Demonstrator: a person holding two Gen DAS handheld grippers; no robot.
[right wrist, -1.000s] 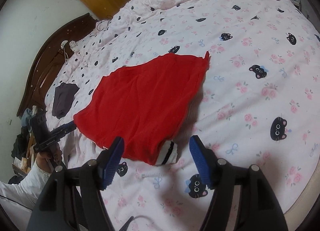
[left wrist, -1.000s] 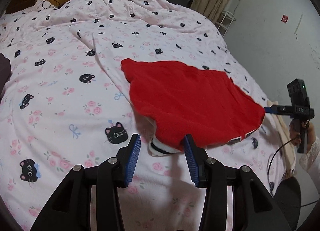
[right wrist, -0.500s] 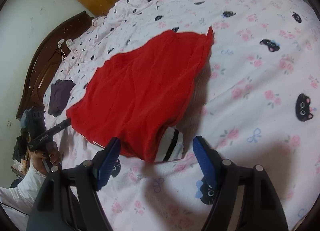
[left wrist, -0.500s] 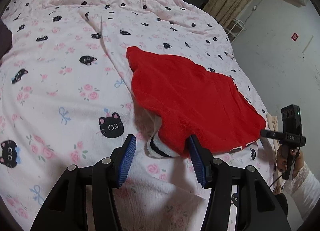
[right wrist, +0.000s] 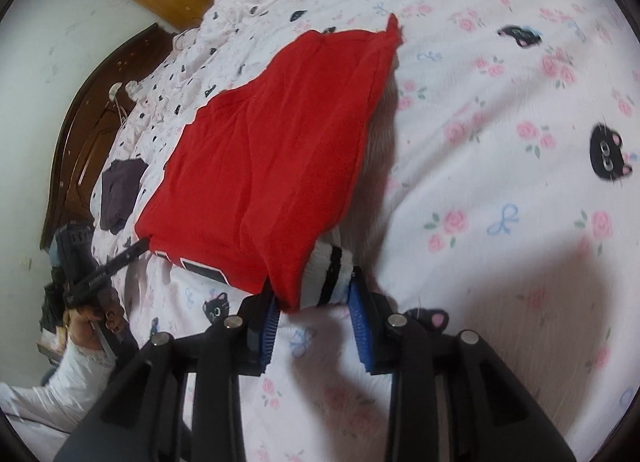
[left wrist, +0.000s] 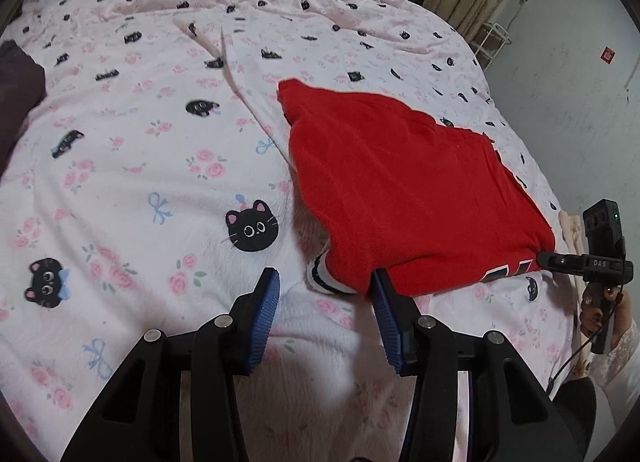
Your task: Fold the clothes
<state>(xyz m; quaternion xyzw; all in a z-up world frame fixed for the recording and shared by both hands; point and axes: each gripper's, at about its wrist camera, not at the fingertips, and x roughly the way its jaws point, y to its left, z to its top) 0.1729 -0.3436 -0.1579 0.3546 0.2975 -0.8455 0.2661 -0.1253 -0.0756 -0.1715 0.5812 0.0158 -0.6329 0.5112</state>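
Two grippers, one red garment point(right wrist: 276, 150), one dark cloth point(right wrist: 120, 194) far left near the headboard point(right wrist: 80, 134). Left gripper point(left wrist: 324, 298): jaws apart, striped cuff point(left wrist: 320, 274) between them, right pad against the red hem. Right gripper point(right wrist: 314, 302): jaws just closing, clamped on the garment's corner and white-black cuff point(right wrist: 330, 276). All on pink cat-print bedding point(right wrist: 500, 182).

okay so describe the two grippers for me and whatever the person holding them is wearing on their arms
Each gripper has matte black plastic arms with round silver bolt heads and ribbed blue pads on the fingers. Seen from the other side, each handle is a black pistol-style grip topped by a boxy black block; a thin black cable hangs below one. The sleeve is white, lacy at the cuff.
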